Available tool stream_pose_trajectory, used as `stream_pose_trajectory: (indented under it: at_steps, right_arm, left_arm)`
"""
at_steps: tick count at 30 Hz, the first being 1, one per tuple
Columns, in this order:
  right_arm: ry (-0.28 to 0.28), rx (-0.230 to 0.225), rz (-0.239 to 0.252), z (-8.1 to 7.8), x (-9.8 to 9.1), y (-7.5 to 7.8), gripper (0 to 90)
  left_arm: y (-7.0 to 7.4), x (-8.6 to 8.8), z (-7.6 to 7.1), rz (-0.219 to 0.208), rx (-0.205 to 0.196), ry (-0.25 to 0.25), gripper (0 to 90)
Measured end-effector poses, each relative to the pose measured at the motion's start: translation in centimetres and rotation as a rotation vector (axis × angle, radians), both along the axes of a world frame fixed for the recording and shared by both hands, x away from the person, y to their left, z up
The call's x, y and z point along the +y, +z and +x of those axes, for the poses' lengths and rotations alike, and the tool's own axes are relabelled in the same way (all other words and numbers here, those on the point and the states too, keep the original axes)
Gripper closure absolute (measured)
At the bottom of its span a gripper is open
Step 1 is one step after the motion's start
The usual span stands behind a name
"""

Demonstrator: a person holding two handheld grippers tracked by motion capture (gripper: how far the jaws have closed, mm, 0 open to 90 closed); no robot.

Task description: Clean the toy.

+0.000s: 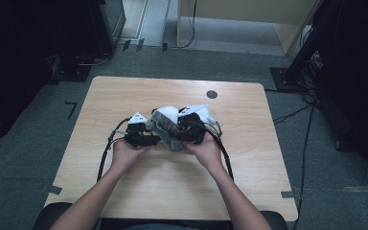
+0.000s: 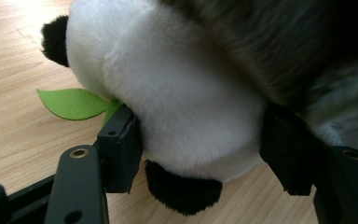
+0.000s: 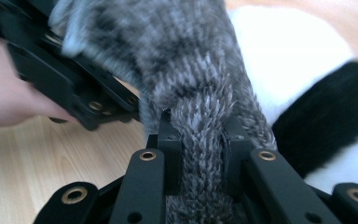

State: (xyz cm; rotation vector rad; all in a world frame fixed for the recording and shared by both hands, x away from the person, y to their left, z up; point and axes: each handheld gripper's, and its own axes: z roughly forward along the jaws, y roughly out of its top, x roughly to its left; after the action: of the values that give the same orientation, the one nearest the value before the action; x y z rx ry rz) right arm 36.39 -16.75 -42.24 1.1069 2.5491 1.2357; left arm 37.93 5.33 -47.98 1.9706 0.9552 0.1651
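Patience matters here, because we seem to be drawing the grey fuzzy knitted cloth point(image 3: 200, 93) over or off the black-and-white plush panda toy point(image 2: 177, 102), which one we cannot tell, and both are soft and slippery.

Our left gripper point(image 2: 200, 154) has its jaws clamped on the panda's white belly, which bulges between the pads; a black paw hangs just below them and a green felt leaf point(image 2: 72, 103) pokes out beyond the left pad. Our right gripper point(image 3: 200, 154) has its jaws pinched nearly together on a bunched fold of the grey knit, which runs up from between the pads to the panda.

From above, the toy sits between the two grippers, over the middle of the light wooden table point(image 1: 124, 96).

To do this well, we should:
- keep the left squeeze steady, so the panda does not twist;
- pull the knit in line with the right jaws, not sideways;
- regrip if the fold thins between the pads.
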Motion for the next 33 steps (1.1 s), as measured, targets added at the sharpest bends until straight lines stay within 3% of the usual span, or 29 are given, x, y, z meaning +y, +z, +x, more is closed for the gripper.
stream_pose_trajectory:
  at_steps: [5,8,14,16,23,26,33]
  right_arm:
    - [0.004,-0.004,0.023,0.1,-0.6,-1.2,75.8]
    - [-0.005,0.009,0.0,-0.1,-1.5,-1.2,75.7]
    - [-0.028,0.03,0.009,-1.1,-4.2,-0.6,75.7]
    - [-0.055,0.036,0.031,-1.3,-5.7,-0.4,75.5]
    - [-0.112,0.052,0.055,-1.8,-8.4,0.2,74.6]
    - [-0.17,0.053,0.063,-2.0,-10.4,0.4,74.3]
    - [-0.256,0.082,0.079,-1.9,-13.1,-0.4,74.8]
  left_arm:
    - [-0.1,-0.1,0.0,0.011,-0.001,0.001,35.3]
    - [-0.1,-0.1,0.0,0.019,-0.004,-0.003,36.2]
    - [-0.2,0.0,0.0,0.014,-0.004,-0.006,36.2]
    - [-0.2,0.0,0.1,0.011,-0.007,-0.009,36.3]
    - [-0.3,0.0,0.4,0.008,-0.002,-0.015,36.5]
    - [-0.2,0.0,0.5,0.006,0.001,-0.019,36.5]
    - [-0.2,0.2,0.6,0.006,-0.004,-0.034,38.2]
